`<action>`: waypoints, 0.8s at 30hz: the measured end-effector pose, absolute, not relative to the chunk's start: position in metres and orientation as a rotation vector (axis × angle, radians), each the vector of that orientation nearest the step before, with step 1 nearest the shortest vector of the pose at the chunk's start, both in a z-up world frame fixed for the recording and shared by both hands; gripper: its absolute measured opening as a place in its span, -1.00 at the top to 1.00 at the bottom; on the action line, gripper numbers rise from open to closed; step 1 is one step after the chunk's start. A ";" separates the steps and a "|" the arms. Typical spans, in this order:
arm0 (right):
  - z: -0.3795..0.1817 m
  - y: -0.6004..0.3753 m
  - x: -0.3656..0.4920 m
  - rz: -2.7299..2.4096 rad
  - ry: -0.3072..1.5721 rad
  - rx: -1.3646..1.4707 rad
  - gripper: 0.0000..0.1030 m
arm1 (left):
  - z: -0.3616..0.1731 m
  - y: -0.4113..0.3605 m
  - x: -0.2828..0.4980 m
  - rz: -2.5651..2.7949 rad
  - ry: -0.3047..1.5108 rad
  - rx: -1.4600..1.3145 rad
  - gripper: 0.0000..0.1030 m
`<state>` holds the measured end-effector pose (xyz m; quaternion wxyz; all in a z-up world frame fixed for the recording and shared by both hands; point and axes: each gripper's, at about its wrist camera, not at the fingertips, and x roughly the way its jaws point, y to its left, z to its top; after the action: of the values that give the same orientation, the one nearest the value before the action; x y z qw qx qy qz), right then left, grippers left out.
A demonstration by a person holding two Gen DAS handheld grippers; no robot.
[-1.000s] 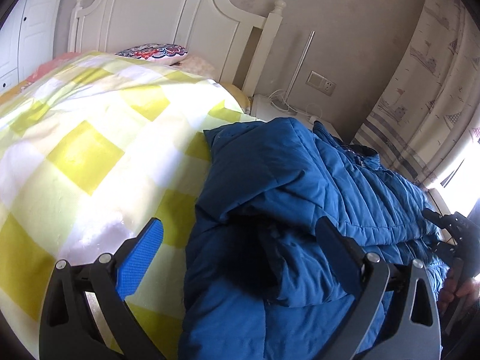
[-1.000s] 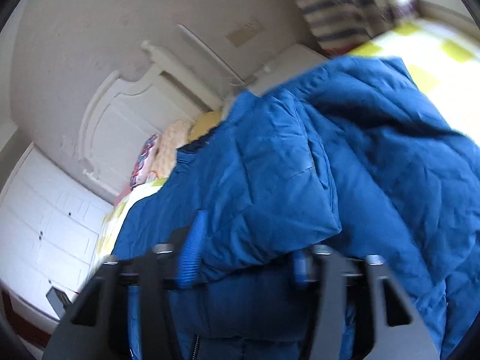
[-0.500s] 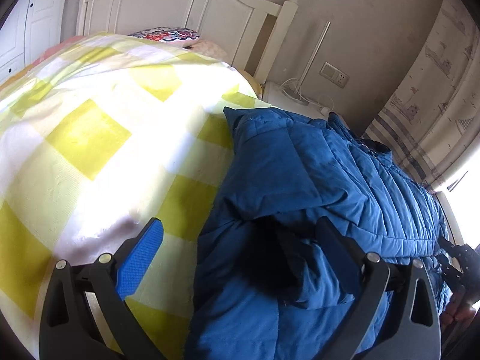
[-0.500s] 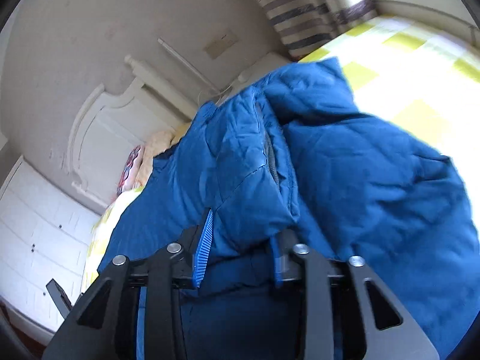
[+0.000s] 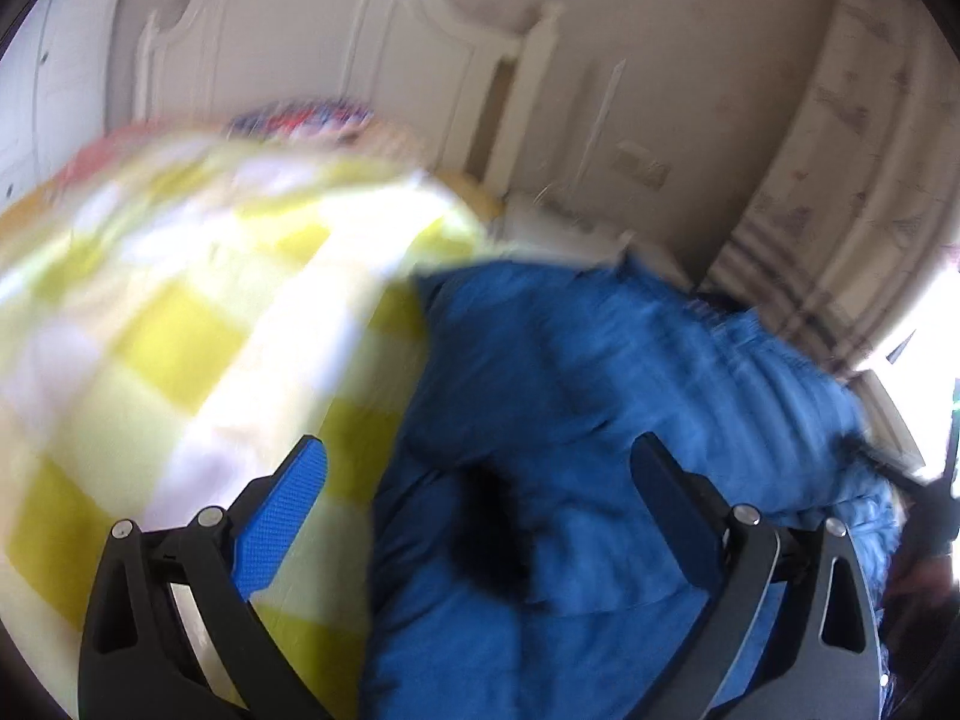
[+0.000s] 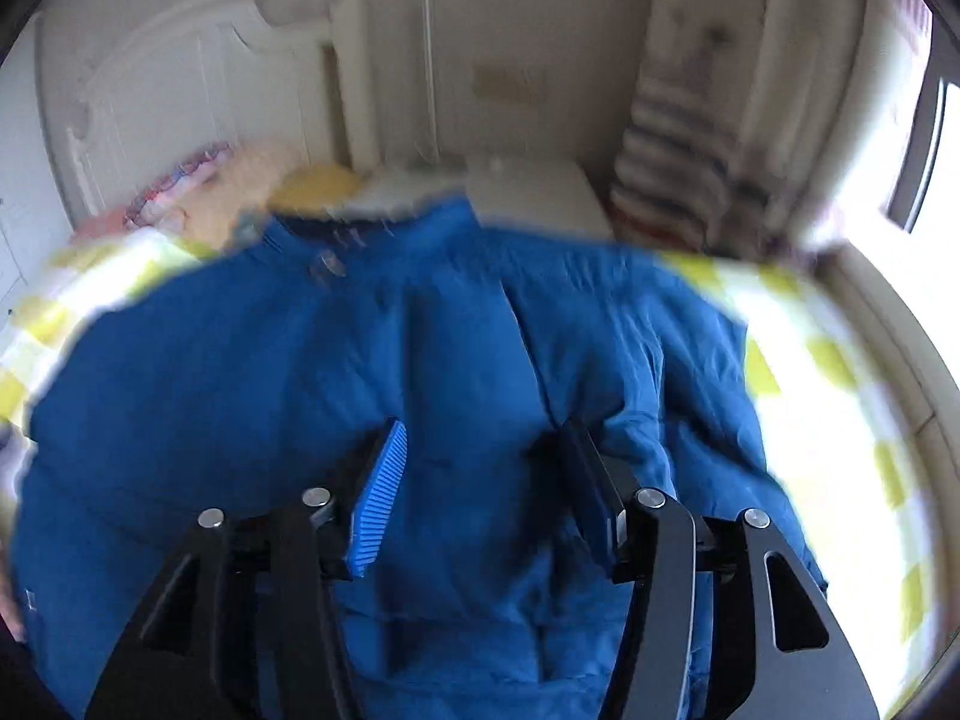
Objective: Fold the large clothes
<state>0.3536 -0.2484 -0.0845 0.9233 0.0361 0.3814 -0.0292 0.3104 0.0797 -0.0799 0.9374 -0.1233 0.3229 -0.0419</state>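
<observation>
While blurred, blue jacket (image 6: 456,360) seemingly spread beneath right claw (image 6: 486,486)

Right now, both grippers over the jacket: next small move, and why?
Probably bring the right gripper down onto the blue jacket for a fresh grip: its jaws have just been opening, nothing pinched, and the left gripper hangs open too; the jacket lies loosely bunched on the checked bedspread.

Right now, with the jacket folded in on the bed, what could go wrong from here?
1. The right gripper has just been opening and its pads no longer pinch the blue jacket; the puffy folded side could spring back open.
2. The left gripper hangs open over a bunched dark fold; closing there might grab several layers.
3. The jacket lies close to the edge of the checked bedspread and could slide off.
</observation>
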 end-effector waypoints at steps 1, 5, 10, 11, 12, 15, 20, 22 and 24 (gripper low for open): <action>-0.089 -0.247 0.347 -0.057 0.774 0.073 -0.03 | -0.069 0.075 0.311 -0.102 0.635 -0.245 -0.95; -0.093 -0.248 0.343 -0.060 0.776 0.074 -0.03 | -0.035 0.043 0.336 -0.199 0.615 -0.205 -0.95; -0.092 -0.257 0.348 -0.037 0.774 0.132 -0.03 | -0.073 0.002 0.398 -0.221 0.844 -0.151 -0.95; -0.091 -0.256 0.349 -0.037 0.774 0.134 -0.03 | -0.085 -0.001 0.406 -0.220 0.889 -0.153 -0.95; -0.091 -0.255 0.350 -0.035 0.774 0.134 -0.03 | -0.103 -0.006 0.413 -0.193 0.935 -0.116 -0.95; -0.091 -0.256 0.350 -0.033 0.774 0.135 -0.04 | -0.112 -0.026 0.405 -0.158 0.886 0.075 -0.96; -0.091 -0.259 0.351 -0.021 0.773 0.154 -0.05 | -0.073 -0.015 0.419 -0.194 0.864 -0.063 -0.95; -0.091 -0.259 0.351 -0.019 0.773 0.156 -0.06 | -0.057 -0.019 0.431 -0.159 0.816 -0.055 -0.95; -0.091 -0.260 0.350 -0.014 0.772 0.162 -0.07 | -0.064 -0.032 0.454 -0.130 0.845 -0.009 -0.95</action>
<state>0.3502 -0.2597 -0.0909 0.9231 0.0791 0.3762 -0.0070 0.4537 -0.0323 -0.0641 0.9100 -0.0044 0.4097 -0.0631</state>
